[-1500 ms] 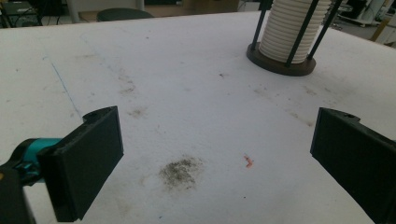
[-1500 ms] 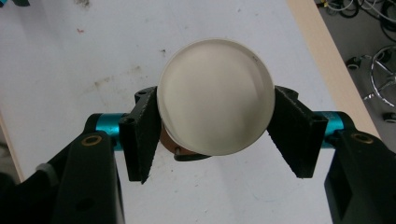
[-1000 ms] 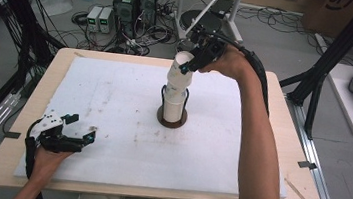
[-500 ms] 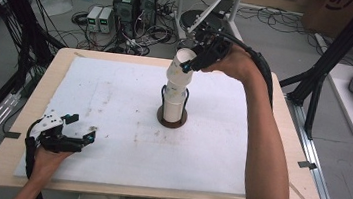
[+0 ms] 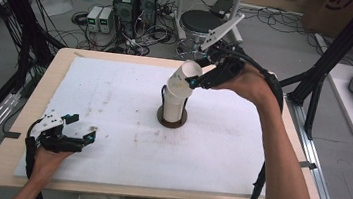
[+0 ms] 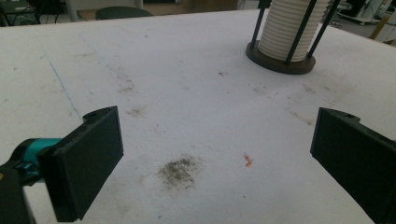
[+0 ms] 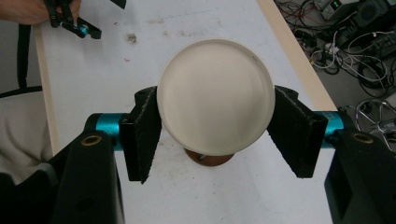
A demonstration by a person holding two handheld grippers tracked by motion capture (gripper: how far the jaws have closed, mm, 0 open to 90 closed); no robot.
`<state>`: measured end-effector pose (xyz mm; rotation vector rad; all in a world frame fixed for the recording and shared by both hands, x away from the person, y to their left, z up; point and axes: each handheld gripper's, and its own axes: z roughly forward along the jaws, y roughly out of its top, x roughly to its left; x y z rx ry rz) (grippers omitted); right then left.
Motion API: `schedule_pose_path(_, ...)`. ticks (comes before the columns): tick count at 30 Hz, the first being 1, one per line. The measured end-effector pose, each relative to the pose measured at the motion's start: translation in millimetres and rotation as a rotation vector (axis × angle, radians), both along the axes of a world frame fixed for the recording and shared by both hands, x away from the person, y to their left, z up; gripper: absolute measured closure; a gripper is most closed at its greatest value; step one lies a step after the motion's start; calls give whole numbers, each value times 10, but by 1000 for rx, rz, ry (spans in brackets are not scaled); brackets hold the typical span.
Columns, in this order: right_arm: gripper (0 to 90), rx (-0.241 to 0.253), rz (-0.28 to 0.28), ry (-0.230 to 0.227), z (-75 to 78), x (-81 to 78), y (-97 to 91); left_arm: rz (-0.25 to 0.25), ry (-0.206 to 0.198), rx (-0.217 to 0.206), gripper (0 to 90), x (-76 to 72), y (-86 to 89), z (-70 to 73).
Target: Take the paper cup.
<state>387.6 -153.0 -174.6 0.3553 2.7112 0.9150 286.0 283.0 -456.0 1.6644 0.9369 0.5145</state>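
One white paper cup (image 5: 182, 80), tilted, is clamped between the jaws of the right gripper (image 5: 202, 80) directly above the cup stack (image 5: 172, 110); in the right gripper view the cup (image 7: 215, 95) shows its flat base, both pads pressed against its sides. One stack stands in one dark round holder (image 5: 171, 123) with thin upright rods, near the middle of the white table pad (image 5: 115, 92), well clear of every edge. The left gripper (image 5: 72, 135) rests at the pad's near left corner, jaws spread wide with nothing between them, well apart from the stack (image 6: 289, 28). Bare, stained pad lies open all round the holder. The wooden table rim (image 5: 27, 112) frames the pad; black frame posts (image 5: 12, 20) stand beyond both sides.
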Motion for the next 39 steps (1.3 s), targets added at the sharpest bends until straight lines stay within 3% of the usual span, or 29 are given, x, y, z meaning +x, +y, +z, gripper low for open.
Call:
schedule_pose_path(10, 378, 96, 51, -4, -195, -211, -144, 2, -5, 3, 24, -5, -1, 1)
schedule_pose_path(19, 378, 191, 86, -10, -514, -395, -229, 2, -5, -2, 24, -5, 1, -1)
schedule_pose_path(31, 377, 330, 77, -14, -915, -636, -391, 5, -10, 1, 24, -11, -4, 0)
schedule_pose_path(39, 377, 380, 87, -13, -1142, -685, -381, 0, -7, 4, 24, -9, -3, 0)
